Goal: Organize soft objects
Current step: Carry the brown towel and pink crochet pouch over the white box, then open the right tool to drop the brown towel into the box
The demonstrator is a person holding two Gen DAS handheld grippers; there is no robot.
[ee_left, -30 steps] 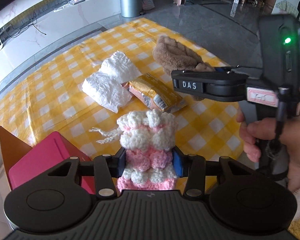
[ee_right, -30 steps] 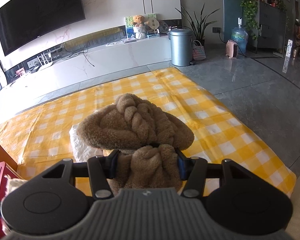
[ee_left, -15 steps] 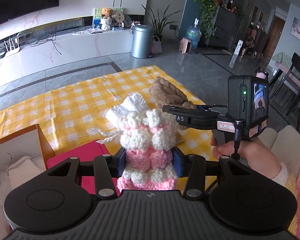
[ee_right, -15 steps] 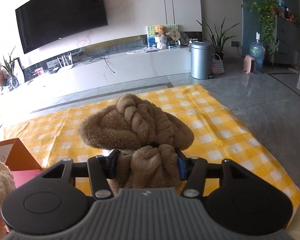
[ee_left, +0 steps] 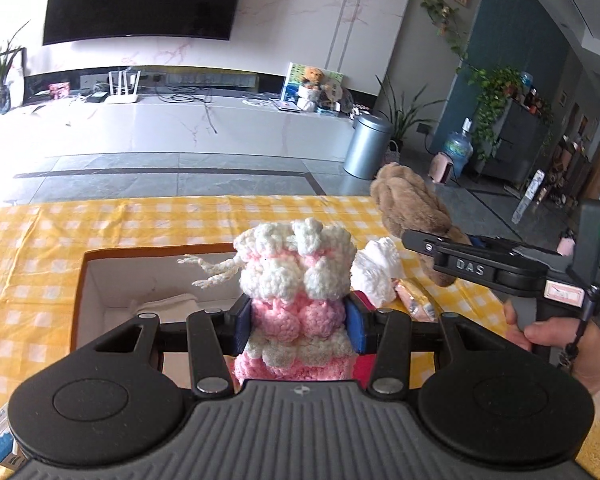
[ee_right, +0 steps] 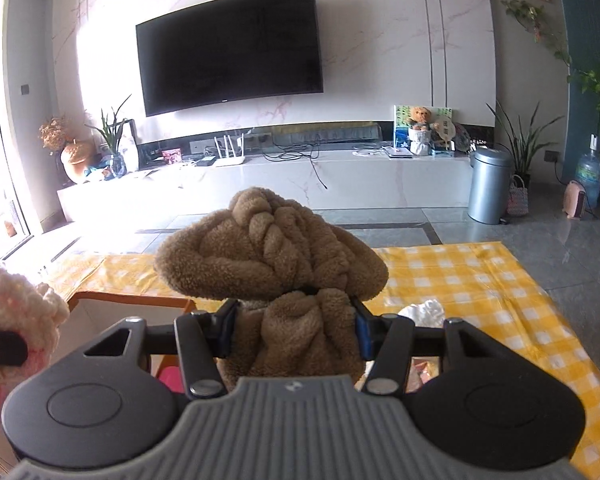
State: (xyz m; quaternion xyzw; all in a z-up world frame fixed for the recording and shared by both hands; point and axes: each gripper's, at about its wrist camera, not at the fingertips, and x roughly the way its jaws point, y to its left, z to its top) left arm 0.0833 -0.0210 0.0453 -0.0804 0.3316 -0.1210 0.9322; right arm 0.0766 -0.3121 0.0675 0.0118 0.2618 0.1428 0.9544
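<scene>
Your left gripper [ee_left: 298, 320] is clamped on the pink-and-white crochet piece [ee_left: 296, 280]: the blue pads [ee_left: 244, 320] press into its pink middle band from both sides, and the white top bulges out above them. A loose yarn tail [ee_left: 214, 272] sticks out to the left of it. The piece is held up off the cloth [ee_left: 40, 248], in front of the open box [ee_left: 148, 280], whose orange rim and white inside show just behind and left of the pads. Something pale lies folded on the box floor; you cannot tell what it is.

Your right gripper [ee_right: 294, 330] is clamped on the brown fleece piece [ee_right: 272, 256]. Its pads [ee_right: 226, 332] squeeze a bunched lower part, and the wide top with a braided ridge spreads above them. From the left view, that gripper [ee_left: 480, 268] reaches in from the right with the fleece [ee_left: 412, 208] raised clear of the cloth, and your hand [ee_left: 560, 344] grips the handle below it.

From the right view, the crochet piece [ee_right: 16, 320] sits at the far left, and the box [ee_right: 140, 304] lies low left, just behind the pads.

On the cloth, towards its right edge, a white crumpled item [ee_left: 376, 276] lies beside a small packet [ee_left: 414, 304], both just right of the crochet piece in the left view. The white item [ee_right: 424, 312] also shows past the right pad in the right view.
</scene>
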